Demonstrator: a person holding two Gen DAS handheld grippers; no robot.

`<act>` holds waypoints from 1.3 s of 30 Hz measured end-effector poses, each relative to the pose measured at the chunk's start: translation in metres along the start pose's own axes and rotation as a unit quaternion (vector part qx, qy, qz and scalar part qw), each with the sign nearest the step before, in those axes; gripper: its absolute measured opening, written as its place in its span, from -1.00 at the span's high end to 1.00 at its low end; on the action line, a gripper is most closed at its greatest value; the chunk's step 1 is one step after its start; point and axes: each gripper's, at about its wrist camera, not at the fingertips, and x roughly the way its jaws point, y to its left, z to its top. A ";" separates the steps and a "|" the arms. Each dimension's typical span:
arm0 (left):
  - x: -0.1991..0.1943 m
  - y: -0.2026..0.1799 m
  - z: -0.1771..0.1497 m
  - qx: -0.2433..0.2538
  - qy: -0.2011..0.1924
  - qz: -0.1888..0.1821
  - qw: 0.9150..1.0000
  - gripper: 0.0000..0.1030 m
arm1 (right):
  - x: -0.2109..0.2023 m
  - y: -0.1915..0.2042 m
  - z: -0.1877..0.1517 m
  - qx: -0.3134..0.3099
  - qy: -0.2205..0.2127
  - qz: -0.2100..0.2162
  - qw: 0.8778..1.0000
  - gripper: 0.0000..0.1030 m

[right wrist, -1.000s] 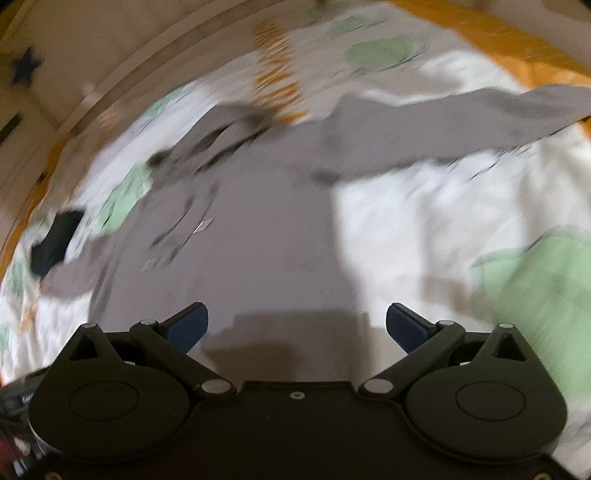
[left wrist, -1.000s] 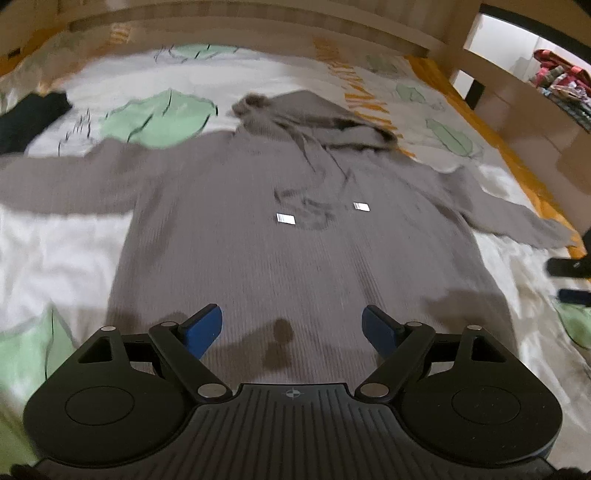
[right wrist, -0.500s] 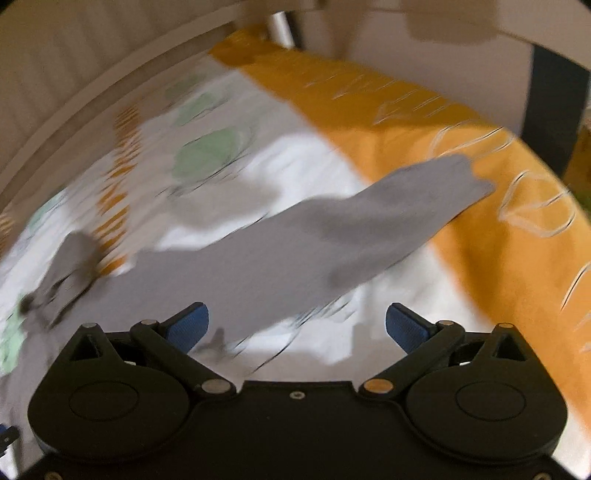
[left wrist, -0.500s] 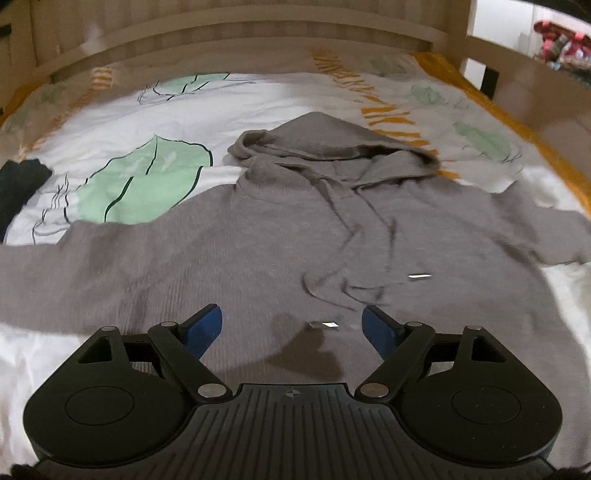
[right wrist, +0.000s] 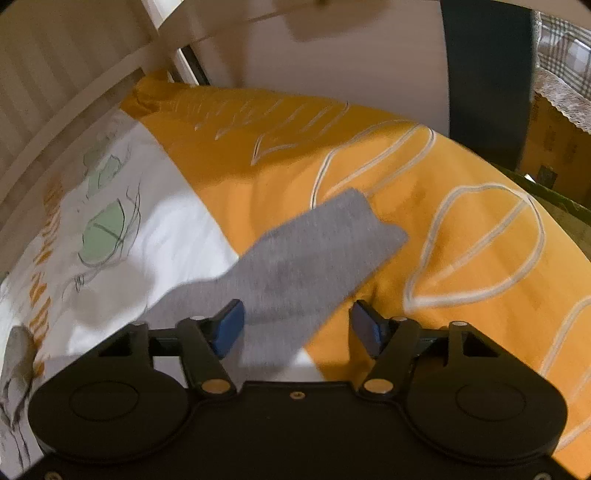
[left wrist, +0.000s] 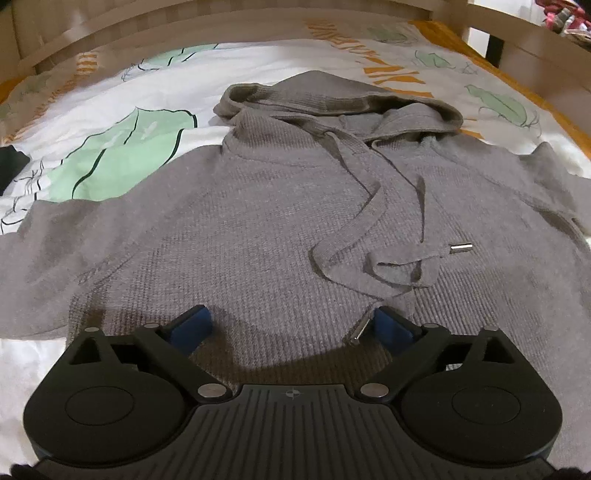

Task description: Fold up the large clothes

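A grey hoodie (left wrist: pixel 266 221) lies face up and spread flat on the bed, hood (left wrist: pixel 332 99) at the far end, drawstrings (left wrist: pixel 373 206) looped on the chest. My left gripper (left wrist: pixel 291 325) is open and low over the chest, one metal cord tip (left wrist: pixel 358 332) just inside its right finger. My right gripper (right wrist: pixel 295 325) is open over the hoodie's right sleeve (right wrist: pixel 306 258), whose cuff lies on the orange border of the cover. The sleeve runs between the fingers.
The bed cover (left wrist: pixel 122 155) is white with green leaves and an orange edge (right wrist: pixel 461 221). A wooden headboard (left wrist: pixel 184 22) runs along the far side. A dark item (left wrist: pixel 9 162) lies at the left. The bed's side drops off past the orange edge.
My left gripper has moved forward and down over the hoodie's chest. My right gripper has swung right along the sleeve to its cuff end and its fingers have closed in a little.
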 end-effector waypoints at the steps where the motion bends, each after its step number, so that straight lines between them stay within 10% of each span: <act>1: 0.001 0.001 0.001 0.001 0.001 -0.002 1.000 -0.90 | 0.003 0.001 0.002 0.001 -0.003 -0.001 1.000 -0.17; 6: 0.007 0.002 0.007 0.008 0.026 -0.011 1.000 -0.95 | 0.011 0.005 0.009 0.006 -0.020 -0.019 1.000 0.61; 21: -0.027 0.014 0.027 -0.016 0.001 -0.016 1.000 -0.81 | -0.096 0.165 0.012 -0.124 -0.061 0.138 0.981 0.71; 39: -0.084 0.093 0.046 -0.125 -0.066 -0.010 0.990 -0.81 | -0.121 0.431 -0.197 -0.302 0.052 0.348 0.886 0.87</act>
